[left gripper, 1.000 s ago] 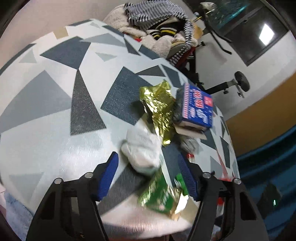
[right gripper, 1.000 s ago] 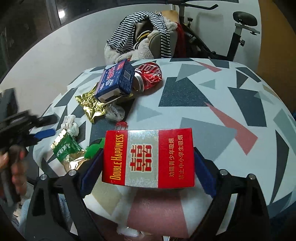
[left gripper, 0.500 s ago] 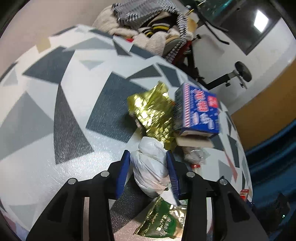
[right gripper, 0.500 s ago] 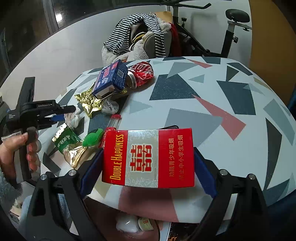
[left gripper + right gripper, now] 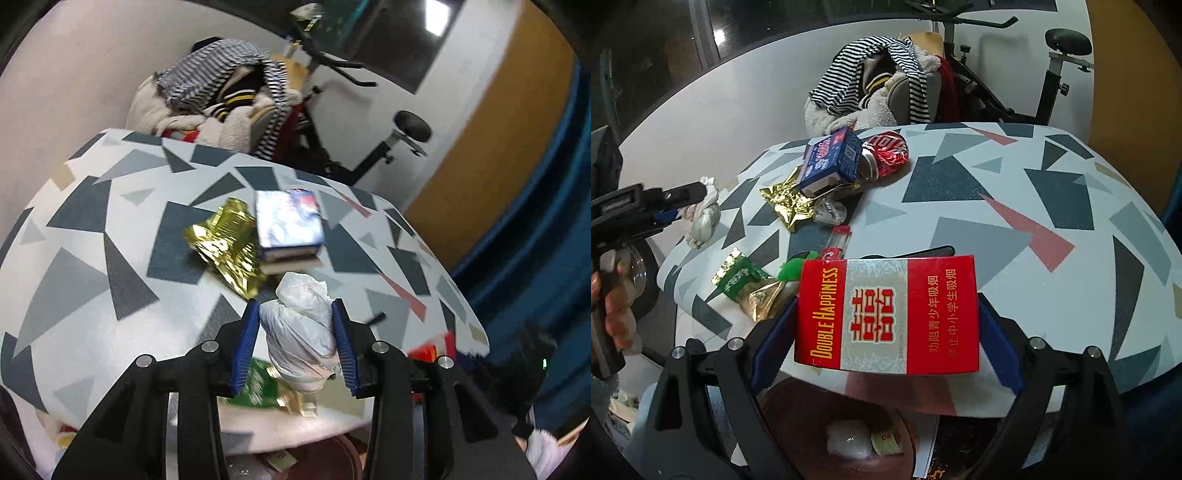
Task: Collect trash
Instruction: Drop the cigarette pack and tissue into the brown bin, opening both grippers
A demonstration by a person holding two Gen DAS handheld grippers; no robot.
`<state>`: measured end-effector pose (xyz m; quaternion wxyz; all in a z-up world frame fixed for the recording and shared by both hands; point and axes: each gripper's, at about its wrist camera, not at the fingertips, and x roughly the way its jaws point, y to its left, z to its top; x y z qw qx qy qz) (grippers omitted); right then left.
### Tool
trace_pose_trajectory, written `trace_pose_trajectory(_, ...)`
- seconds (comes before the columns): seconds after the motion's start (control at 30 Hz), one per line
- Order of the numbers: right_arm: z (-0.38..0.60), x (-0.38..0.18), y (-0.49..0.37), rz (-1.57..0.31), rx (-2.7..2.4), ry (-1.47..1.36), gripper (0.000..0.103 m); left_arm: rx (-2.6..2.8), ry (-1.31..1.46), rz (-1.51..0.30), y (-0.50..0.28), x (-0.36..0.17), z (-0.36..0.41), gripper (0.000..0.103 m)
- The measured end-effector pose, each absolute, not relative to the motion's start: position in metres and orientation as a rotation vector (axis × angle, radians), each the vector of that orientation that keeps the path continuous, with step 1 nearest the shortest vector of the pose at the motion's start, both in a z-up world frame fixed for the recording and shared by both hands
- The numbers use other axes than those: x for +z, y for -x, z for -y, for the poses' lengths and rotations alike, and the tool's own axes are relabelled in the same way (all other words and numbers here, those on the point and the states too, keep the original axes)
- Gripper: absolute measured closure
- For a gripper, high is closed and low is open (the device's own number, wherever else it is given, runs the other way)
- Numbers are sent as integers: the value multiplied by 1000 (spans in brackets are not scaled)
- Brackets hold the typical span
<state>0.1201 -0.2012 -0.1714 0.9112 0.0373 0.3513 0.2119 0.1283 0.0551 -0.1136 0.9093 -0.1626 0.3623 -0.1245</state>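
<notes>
— Left gripper (image 5: 295, 343): pinched on the white tissue wad (image 5: 301, 328), lifted clear of the patterned table (image 5: 74, 295) by the look of the right wrist view. Right gripper (image 5: 886, 332): clamped across the red cigarette pack (image 5: 886, 314), held over the near table edge.

— Next step, as a guess: carry both to the bin (image 5: 849, 435) just below that edge, where 2 bits of trash already lie.

— Best done 1 at a time. Pack first — lower it straight over the opening, then spread the fingers. Wad is soft and knotted, likely to cling to the blue pads (image 5: 245, 343), so open wide and give a small shake.

— Left on the table: green sachet (image 5: 742, 280), gold wrapper (image 5: 786, 203), blue box (image 5: 831, 162) leaning on a crushed red can (image 5: 886, 151), a crumpled clear wrapper and a small tube between them.

— Worth keeping the left wrist high on the way across; sachet sits right beneath and could get swept off.
</notes>
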Motion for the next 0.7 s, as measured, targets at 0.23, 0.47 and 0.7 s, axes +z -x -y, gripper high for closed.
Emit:
trace_pose_trajectory(0.23, 207, -168, -103, -713, 444, -69, 14, -383, 242, -796, -71, -140, -14, 64)
trace_pose_trajectory(0.47, 214, -174, -93, -726, 449, -73, 14, -447, 210, -944, -31, -198, 13, 64)
trace_pose_trajectory(0.7, 213, -184, -87, -754, 454, -70, 14, -432, 206, -1060, -21, -248, 12, 63)
